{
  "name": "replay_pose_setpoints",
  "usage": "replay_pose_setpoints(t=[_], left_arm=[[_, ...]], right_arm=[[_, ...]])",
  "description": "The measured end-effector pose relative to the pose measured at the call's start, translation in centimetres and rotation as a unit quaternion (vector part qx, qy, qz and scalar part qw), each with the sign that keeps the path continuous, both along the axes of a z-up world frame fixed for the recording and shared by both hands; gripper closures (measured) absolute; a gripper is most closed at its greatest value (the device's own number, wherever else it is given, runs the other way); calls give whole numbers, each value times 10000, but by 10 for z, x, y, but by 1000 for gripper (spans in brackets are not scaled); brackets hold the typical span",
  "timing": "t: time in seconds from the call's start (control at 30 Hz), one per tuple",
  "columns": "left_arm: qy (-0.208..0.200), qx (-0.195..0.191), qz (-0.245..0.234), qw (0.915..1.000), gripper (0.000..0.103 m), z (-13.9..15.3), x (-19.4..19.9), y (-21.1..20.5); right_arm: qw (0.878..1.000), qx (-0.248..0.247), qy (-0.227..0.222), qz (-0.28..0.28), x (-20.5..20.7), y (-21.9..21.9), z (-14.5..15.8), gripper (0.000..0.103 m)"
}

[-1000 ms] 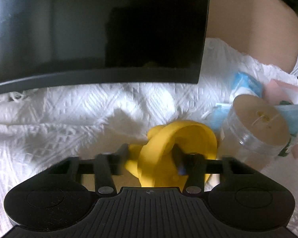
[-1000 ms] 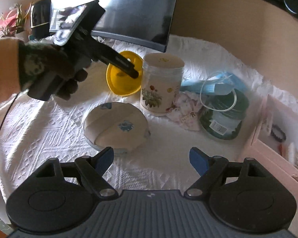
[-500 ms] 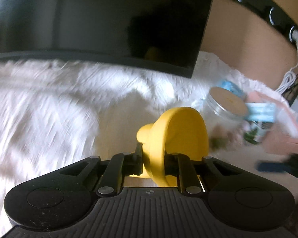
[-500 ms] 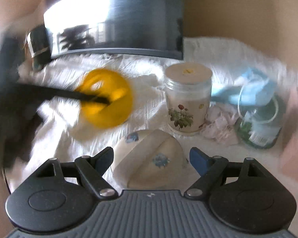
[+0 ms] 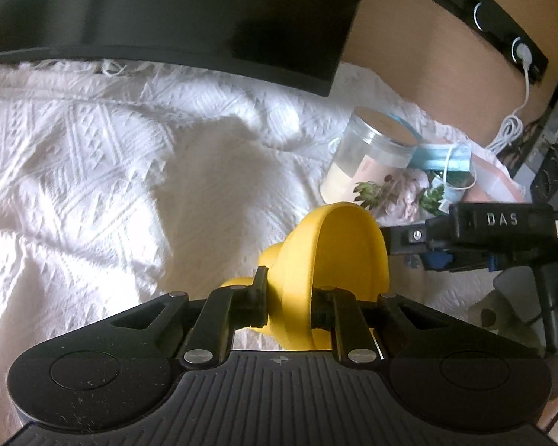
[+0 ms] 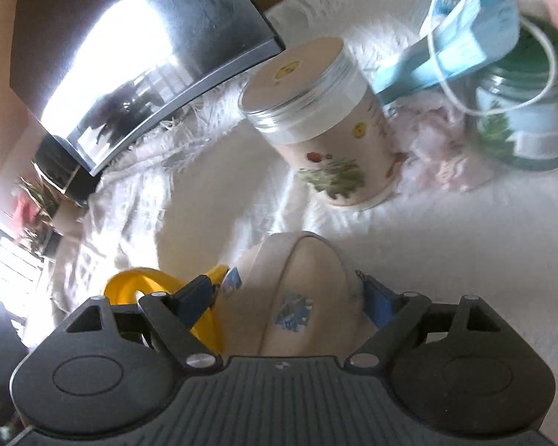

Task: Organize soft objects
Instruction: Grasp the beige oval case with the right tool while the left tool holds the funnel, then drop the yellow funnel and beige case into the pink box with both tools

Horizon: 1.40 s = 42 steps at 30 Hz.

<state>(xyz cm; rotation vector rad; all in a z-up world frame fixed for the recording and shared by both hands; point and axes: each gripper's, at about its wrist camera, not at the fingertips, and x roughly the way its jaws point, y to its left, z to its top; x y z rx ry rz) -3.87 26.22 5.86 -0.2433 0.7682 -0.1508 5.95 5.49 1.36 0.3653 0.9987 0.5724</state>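
Note:
My left gripper (image 5: 289,297) is shut on the rim of a soft yellow funnel-shaped cup (image 5: 338,256) and holds it above the white textured cloth (image 5: 93,156). The yellow cup also shows in the right wrist view (image 6: 145,286), low at the left. My right gripper (image 6: 290,290) is open with its jaws on either side of a cream folded soft pouch with blue flowers (image 6: 297,290); contact cannot be told. The right gripper shows in the left wrist view (image 5: 483,238), close to the right of the yellow cup.
A floral jar with a tan lid (image 6: 316,126) stands behind the pouch. A blue face mask (image 6: 465,41) lies over a green jar (image 6: 524,119), with pink fabric (image 6: 431,141) between the jars. A dark monitor (image 5: 167,11) stands at the back.
My left gripper has lifted the yellow cup and carried it left and nearer. My right gripper has moved forward and down, so the pouch now lies between its open jaws.

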Motion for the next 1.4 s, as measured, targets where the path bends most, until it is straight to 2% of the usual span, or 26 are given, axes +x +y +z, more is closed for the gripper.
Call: replay_pose_setpoints(t=[0.13, 0.2, 0.3, 0.47, 0.63, 0.67, 0.73, 0.87, 1.03, 1.17, 1.27, 1.4], left_arm=[[12, -145, 107, 9998, 86, -3, -8, 6], [32, -151, 141, 9998, 86, -4, -10, 5], [45, -119, 182, 9998, 86, -4, -11, 2], [39, -81, 208, 9997, 85, -4, -12, 1], [63, -44, 205, 9998, 85, -7, -13, -2], [70, -59, 216, 9997, 85, -7, -13, -1], [69, -83, 260, 9996, 85, -6, -15, -1], [39, 27, 109, 9999, 85, 4, -22, -18], [1, 55, -295, 9995, 86, 17, -35, -66], [13, -43, -1015, 9948, 86, 27, -40, -124], [-125, -87, -1422, 9897, 86, 40, -31, -168], [-633, -206, -1932, 9789, 86, 79, 5, -219]], right_arm=[[9990, 342, 285, -104, 1, -7, 3, 31], [9978, 599, 286, -80, -4, -17, 12, 32], [9970, 729, 226, 104, -12, -24, 20, 32], [9965, 559, 605, 117, 3, -15, -2, 32], [9929, 834, 841, 76, 17, -6, -11, 32], [9916, 891, 928, 100, 18, -6, -11, 35], [9889, 988, 1064, 305, 15, -6, -9, 63], [9950, 417, 732, 536, -12, -13, 14, 63], [9986, -83, 306, 423, -54, -67, 49, 63], [9979, -632, 100, 103, -89, -126, 74, 63], [9933, -1112, -190, -260, -110, -176, 95, 63], [9852, -1257, -744, -895, -117, -232, 135, 63]])
